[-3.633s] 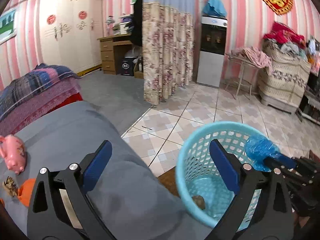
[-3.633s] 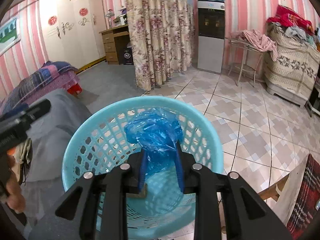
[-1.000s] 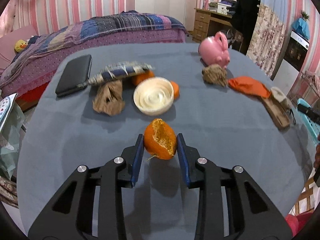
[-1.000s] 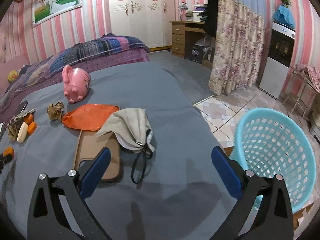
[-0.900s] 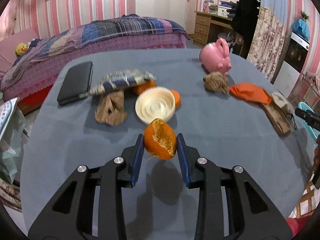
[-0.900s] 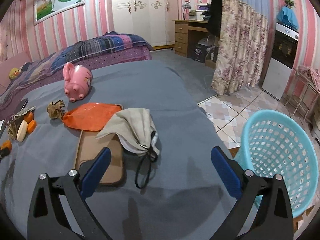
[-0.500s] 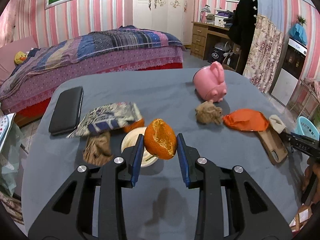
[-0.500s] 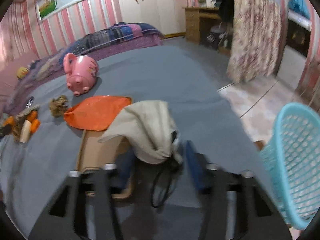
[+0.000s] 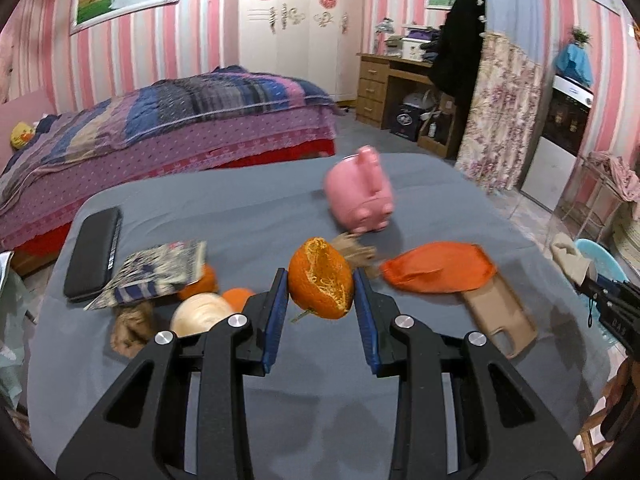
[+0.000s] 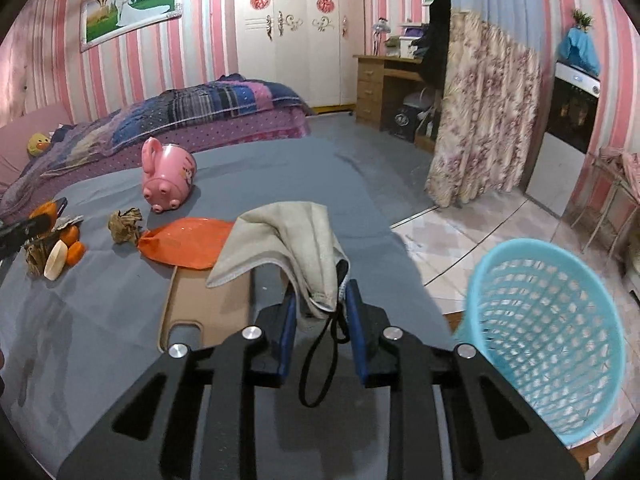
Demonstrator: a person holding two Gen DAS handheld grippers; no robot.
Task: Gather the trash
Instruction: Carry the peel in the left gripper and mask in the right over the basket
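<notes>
Between the blue pads of the left hand-held gripper (image 9: pixel 321 305) sits a torn orange peel (image 9: pixel 321 284), clamped on both sides and lifted clear of the grey surface (image 9: pixel 248 216); its ragged pale inside faces the camera. Behind and below it lie a crumpled brown paper wad (image 9: pixel 354 250), a pink piggy bank (image 9: pixel 360 197) tipped on its side, and an orange plastic bag (image 9: pixel 438 267) whose edge overlaps a tan phone case (image 9: pixel 500 318). To the left of the peel are a pale round shell-like lid (image 9: pixel 200 314), small orange pieces (image 9: pixel 236 295), a patterned pouch (image 9: pixel 156 270), another brown wad (image 9: pixel 130 322) and a black case (image 9: pixel 94 254).

From the right wrist view, the right hand-held gripper (image 10: pixel 321 322) has just been closing and its pads now pinch the lower edge of a beige cloth face mask (image 10: pixel 292 246), whose black ear loop (image 10: pixel 320 364) dangles between the fingers. The mask drapes over the near end of the tan phone case, beside the orange bag. A light-blue lattice basket (image 10: pixel 548 336) stands off the right edge of the surface, over the tiled floor (image 10: pixel 460 240). In the left wrist view the mask shows as a beige scrap at the far right, in front of the basket's rim. A quilted bed (image 10: pixel 192 116) stands behind the surface.
</notes>
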